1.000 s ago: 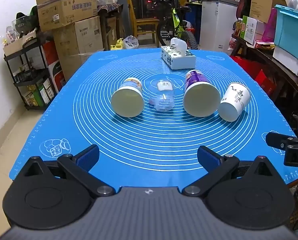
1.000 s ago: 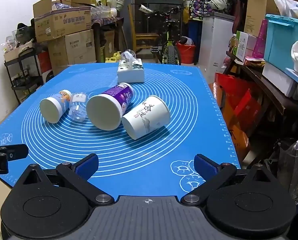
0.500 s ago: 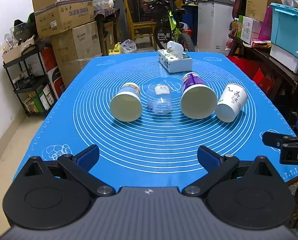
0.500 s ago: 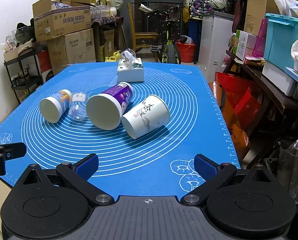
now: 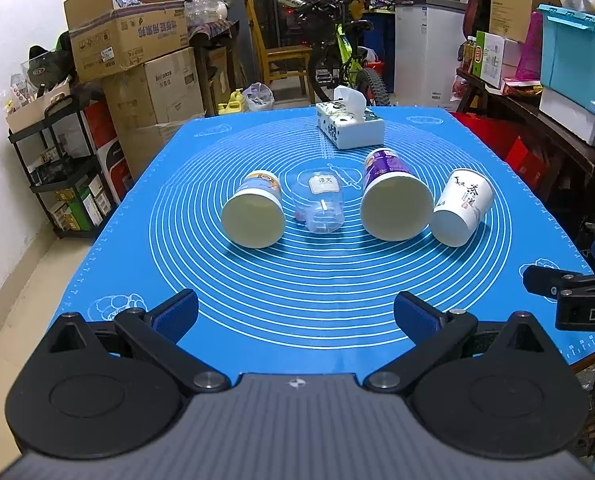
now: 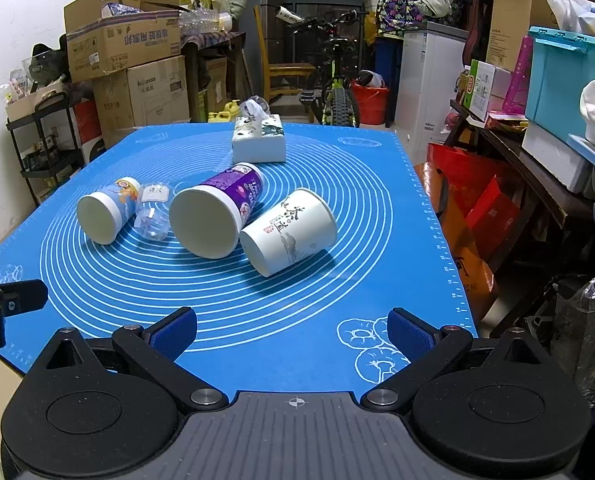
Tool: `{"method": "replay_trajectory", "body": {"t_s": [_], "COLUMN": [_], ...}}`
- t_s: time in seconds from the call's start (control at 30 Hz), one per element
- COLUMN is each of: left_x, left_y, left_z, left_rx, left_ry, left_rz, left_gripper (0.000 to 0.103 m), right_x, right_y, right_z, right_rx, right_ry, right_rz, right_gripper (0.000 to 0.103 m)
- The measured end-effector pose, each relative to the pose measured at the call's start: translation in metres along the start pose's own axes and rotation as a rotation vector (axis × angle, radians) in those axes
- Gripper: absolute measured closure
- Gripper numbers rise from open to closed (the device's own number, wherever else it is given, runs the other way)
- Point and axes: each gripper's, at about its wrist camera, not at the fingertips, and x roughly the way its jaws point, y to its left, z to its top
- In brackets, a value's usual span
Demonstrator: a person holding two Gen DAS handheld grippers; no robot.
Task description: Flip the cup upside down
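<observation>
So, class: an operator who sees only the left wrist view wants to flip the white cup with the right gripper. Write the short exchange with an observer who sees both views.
Operator: I see just one fingertip of the right gripper. Is it open?
Observer: Yes. The right gripper is open, and only the mat shows between its fingers.
Operator: What is on the side of the white cup that faces away from me?
Observer: The white cup has a grey landscape drawing there, below the characters and nearer its base.
</observation>
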Motion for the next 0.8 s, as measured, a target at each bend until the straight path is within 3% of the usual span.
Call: {"method": "replay_trajectory", "body": {"t_s": [0.8], "left_x": [-0.0034], "left_y": [-0.001], "left_z": [0.001], "left_rx": [0.003], "left_ry": [-0.005], "left_rz": [0.004], "left_gripper": [0.0], "right_x": [-0.0004], "right_y": [-0.0029], "right_z": [0.0007], "right_rx": [0.001], "right_ry": [-0.001], "right_rz": [-0.002], "right_gripper": [0.002]}}
